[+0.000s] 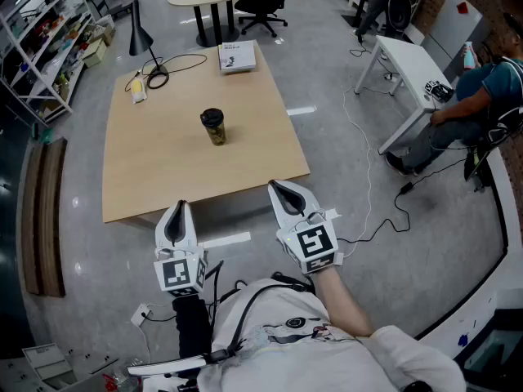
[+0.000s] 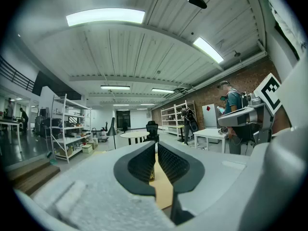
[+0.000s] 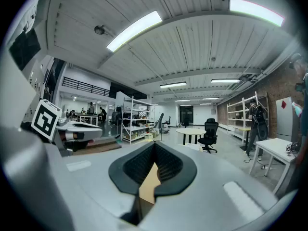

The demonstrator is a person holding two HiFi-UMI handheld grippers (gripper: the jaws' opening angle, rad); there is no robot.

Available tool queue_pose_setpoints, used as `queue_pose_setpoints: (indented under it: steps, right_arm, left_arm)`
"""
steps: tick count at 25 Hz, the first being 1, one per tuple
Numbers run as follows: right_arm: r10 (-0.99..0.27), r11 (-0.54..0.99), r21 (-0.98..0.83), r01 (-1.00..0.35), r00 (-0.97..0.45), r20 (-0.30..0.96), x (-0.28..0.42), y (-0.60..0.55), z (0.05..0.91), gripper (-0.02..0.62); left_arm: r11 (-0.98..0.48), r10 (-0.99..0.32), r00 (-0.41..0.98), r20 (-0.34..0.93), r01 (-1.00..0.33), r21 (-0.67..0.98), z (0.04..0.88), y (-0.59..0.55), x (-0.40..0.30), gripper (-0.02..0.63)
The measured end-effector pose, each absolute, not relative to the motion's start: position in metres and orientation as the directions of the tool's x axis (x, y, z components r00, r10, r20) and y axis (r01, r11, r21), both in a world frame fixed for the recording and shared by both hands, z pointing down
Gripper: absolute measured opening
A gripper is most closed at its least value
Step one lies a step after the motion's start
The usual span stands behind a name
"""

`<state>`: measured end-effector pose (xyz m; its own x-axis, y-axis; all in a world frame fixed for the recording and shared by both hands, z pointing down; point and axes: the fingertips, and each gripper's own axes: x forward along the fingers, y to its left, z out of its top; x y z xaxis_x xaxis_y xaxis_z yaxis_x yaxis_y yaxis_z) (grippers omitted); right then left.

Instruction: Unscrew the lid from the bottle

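The bottle (image 1: 213, 126), yellowish with a black lid (image 1: 212, 118), stands upright near the middle of the wooden table (image 1: 155, 170). Both grippers hover in front of the table's near edge, well short of the bottle. My left gripper (image 1: 181, 207) is shut and holds nothing. To its right, my right gripper (image 1: 275, 186) is shut and empty too. In the left gripper view the black fingers (image 2: 139, 165) meet at the left gripper's tip (image 2: 156, 144), with table (image 2: 164, 192) showing below. In the right gripper view the right gripper (image 3: 155, 146) is likewise shut over a strip of table (image 3: 149, 186).
A white book (image 1: 237, 56) lies at the table's far edge. A black desk lamp (image 1: 140, 33) with its cable (image 1: 180, 64) and a small yellowish object (image 1: 137, 89) sit at the far left corner. A person (image 1: 482, 96) sits by a white desk (image 1: 409, 62) at right.
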<state>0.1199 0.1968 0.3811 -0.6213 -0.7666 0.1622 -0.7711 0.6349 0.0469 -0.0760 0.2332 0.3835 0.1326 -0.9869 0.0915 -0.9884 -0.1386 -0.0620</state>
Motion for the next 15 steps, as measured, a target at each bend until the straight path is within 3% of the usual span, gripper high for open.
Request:
queue_pose_setpoints:
  steps: [13,15]
  right_arm:
    - [-0.753,0.653,0.028,-0.757,-0.644,0.133,0.133,0.198,0.383,0.005]
    - [-0.749,0.658,0.024,-0.753,-0.65,0.127,0.139,0.198,0.383,0.005]
  left_arm:
    - [-0.138,-0.986,0.133,0.1,-0.989,-0.046,0.39,0.231,-0.062,0.02]
    - [-0.161,-0.983,0.157,0.097,-0.986,-0.031,0.392,0.229,-0.053,0.064]
